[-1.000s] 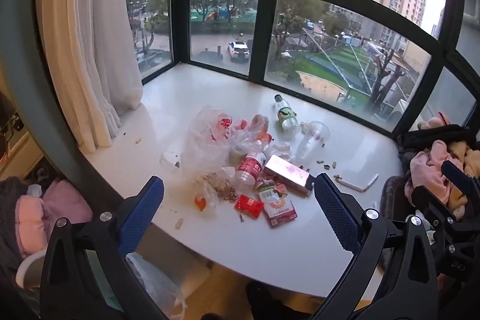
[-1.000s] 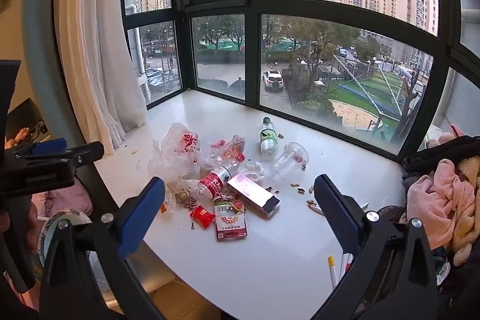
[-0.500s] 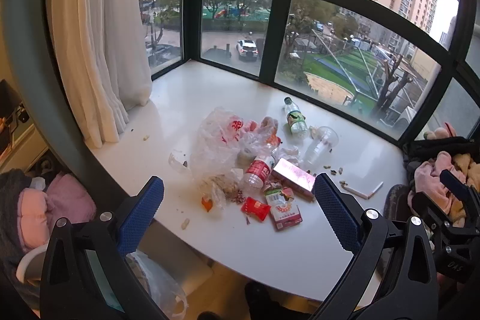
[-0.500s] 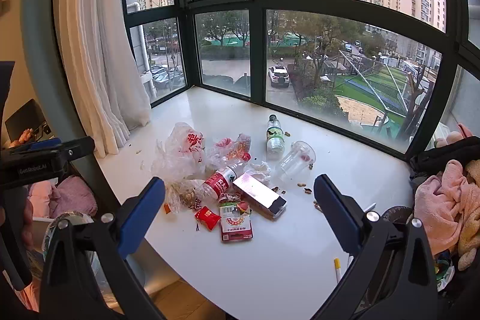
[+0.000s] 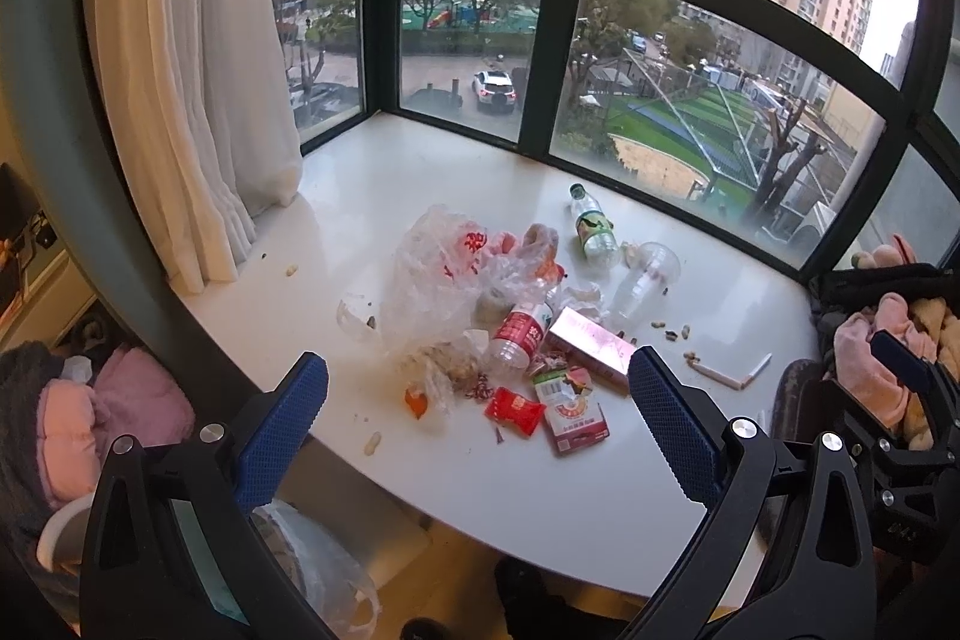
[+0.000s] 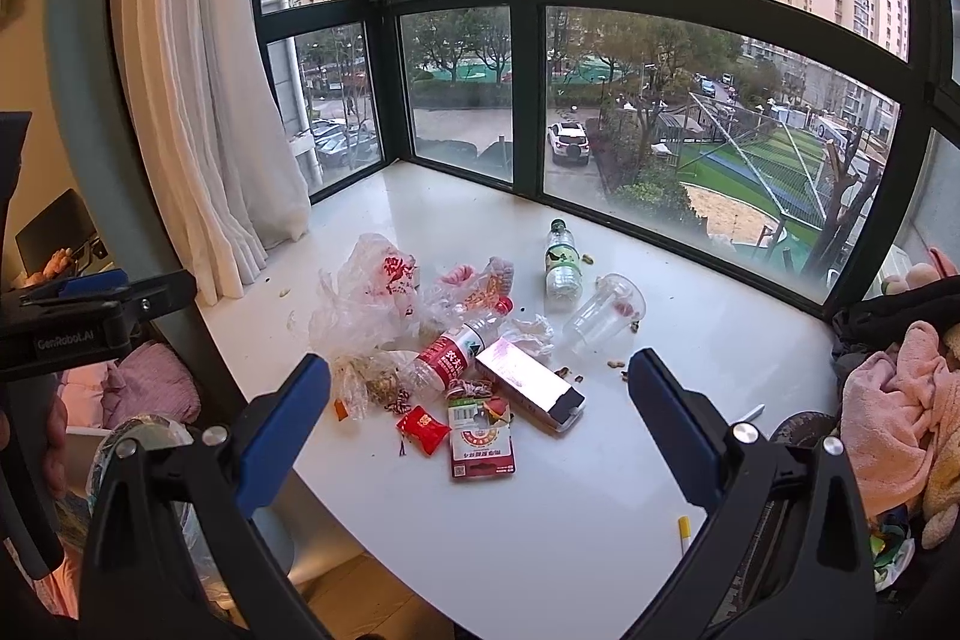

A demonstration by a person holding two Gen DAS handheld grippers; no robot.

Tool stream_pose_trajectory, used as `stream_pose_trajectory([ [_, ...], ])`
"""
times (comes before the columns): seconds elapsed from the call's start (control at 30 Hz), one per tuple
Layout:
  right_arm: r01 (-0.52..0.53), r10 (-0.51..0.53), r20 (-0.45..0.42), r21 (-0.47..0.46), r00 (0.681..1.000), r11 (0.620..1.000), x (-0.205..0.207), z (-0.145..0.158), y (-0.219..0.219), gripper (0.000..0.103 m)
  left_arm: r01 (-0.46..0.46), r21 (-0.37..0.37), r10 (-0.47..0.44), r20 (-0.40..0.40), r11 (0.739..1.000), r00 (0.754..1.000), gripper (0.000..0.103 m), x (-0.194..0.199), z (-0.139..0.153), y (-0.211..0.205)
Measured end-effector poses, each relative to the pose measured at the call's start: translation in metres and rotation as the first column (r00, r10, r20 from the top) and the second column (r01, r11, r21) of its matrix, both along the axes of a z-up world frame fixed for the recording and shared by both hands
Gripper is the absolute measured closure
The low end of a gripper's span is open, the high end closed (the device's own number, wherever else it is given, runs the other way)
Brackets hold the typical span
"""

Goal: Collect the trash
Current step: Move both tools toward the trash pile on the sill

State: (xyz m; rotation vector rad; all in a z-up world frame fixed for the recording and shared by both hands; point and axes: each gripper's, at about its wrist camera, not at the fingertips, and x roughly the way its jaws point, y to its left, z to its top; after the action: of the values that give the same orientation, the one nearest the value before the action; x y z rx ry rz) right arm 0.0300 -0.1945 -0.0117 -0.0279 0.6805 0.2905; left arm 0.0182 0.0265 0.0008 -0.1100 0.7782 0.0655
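Note:
A heap of trash lies on the white bay-window sill [image 5: 420,160] [image 6: 720,340]: a crumpled clear plastic bag [image 5: 438,268] [image 6: 366,298], a red-label bottle [image 5: 519,334] [image 6: 447,355], a green-label bottle [image 5: 594,229] [image 6: 562,259], a clear cup [image 5: 645,277] [image 6: 603,313], a pink box [image 5: 591,346] [image 6: 531,385], a red carton [image 5: 573,418] [image 6: 482,439], a red wrapper [image 5: 514,409] [image 6: 423,427] and scattered peanut shells. My left gripper [image 5: 477,421] is open and empty, short of the heap. My right gripper [image 6: 480,427] is open and empty, short of the heap too.
A white curtain [image 5: 198,70] hangs at the left. A bin lined with a plastic bag [image 5: 324,580] sits below the sill's front edge. Pink clothes [image 6: 894,412] are piled at the right. Pens [image 5: 729,376] [image 6: 684,526] lie on the sill. Window glass backs the sill.
Both grippers have drawn a little nearer to the heap and higher, so the trash sits more centred between the fingers. Both stay open; nothing on the sill has moved.

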Motion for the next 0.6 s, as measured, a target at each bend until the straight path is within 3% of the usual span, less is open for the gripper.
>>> stream_pose_trajectory([
  [0.6,-0.018,0.018,-0.011,0.007,1.0,1.0,0.0056,-0.001,0.0103,0.006,-0.014,0.029,0.015,-0.019,0.999,1.0,0.006,-0.0004,-0.0055,0.009],
])
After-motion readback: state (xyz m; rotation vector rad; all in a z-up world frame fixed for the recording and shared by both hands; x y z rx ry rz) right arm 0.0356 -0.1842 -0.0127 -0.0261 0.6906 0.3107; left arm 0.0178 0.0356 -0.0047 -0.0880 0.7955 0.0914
